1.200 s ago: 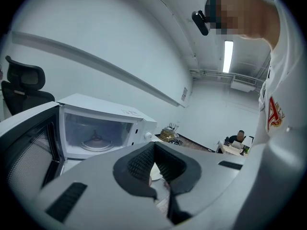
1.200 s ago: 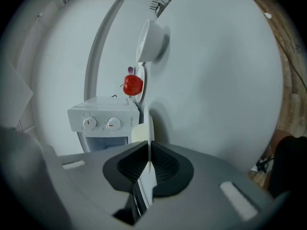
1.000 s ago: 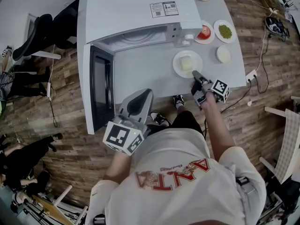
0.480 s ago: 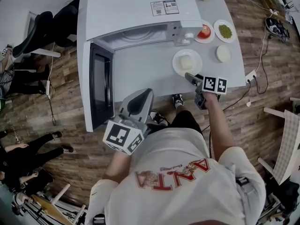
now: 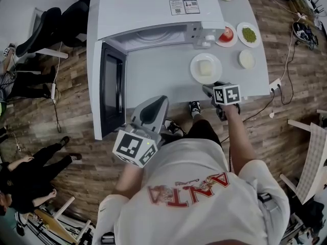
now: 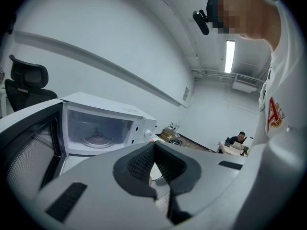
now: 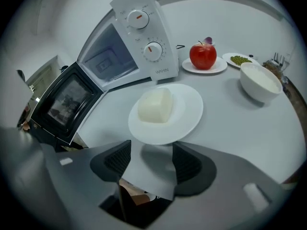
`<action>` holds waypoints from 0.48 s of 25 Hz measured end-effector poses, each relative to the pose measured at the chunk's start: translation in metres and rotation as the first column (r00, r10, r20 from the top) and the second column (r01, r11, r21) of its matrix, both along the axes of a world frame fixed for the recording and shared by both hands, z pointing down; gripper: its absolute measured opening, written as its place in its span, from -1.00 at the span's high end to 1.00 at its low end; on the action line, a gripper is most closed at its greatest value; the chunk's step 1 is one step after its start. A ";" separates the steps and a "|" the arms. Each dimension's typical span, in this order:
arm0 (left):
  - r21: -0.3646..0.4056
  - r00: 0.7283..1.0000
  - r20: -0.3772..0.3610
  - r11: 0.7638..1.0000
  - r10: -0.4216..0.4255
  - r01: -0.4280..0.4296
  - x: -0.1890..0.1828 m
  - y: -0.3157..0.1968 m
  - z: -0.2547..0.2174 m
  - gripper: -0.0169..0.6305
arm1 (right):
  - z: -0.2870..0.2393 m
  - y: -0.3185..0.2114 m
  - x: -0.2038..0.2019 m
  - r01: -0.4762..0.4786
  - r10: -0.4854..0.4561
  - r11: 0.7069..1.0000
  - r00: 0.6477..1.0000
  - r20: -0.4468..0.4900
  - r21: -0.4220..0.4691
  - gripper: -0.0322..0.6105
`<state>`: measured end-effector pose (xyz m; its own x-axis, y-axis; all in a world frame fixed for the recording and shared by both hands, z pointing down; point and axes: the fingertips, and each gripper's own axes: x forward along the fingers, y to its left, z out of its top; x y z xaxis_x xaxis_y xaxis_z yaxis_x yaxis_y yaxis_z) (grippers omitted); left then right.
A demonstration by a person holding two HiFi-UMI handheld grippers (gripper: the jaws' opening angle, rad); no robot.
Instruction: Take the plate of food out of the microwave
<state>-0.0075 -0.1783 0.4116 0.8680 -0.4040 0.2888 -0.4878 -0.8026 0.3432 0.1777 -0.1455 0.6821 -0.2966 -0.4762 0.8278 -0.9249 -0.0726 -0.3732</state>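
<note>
Jaws, right gripper (image 7: pixel 151 153): having just been opening, standing apart, empty.
Jaws, left gripper (image 6: pixel 154 150): meeting, gripping nothing.
Plate (image 7: pixel 187 114): sitting outside microwave (image 7: pixel 144 32); likely stiff, slick, breakable; rim offering hold.

White plate (image 5: pixel 206 80), flat, bearing a pale food block (image 5: pixel 205 68), just outside the microwave (image 5: pixel 148 6), its door (image 5: pixel 110 93) open.
</note>
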 end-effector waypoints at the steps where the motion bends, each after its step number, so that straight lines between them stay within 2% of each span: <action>1: -0.001 1.000 0.000 1.000 0.001 -0.001 0.000 0.000 -0.001 0.93 | 0.000 0.001 0.001 0.001 -0.001 1.000 1.000 0.002 -0.003 0.11; 8: -0.006 1.000 -0.007 1.000 0.003 -0.004 -0.001 0.003 -0.002 0.93 | -0.003 0.009 0.004 -0.013 0.013 1.000 1.000 0.016 -0.014 0.16; 10: 0.001 1.000 -0.013 1.000 0.003 -0.003 -0.002 0.003 -0.005 0.92 | -0.011 0.008 0.004 -0.031 0.031 1.000 0.999 0.018 0.000 0.29; 12: 0.011 1.000 -0.020 1.000 0.001 -0.001 -0.003 0.004 -0.008 0.92 | -0.024 0.005 0.007 -0.056 0.056 0.998 0.998 0.009 0.043 0.55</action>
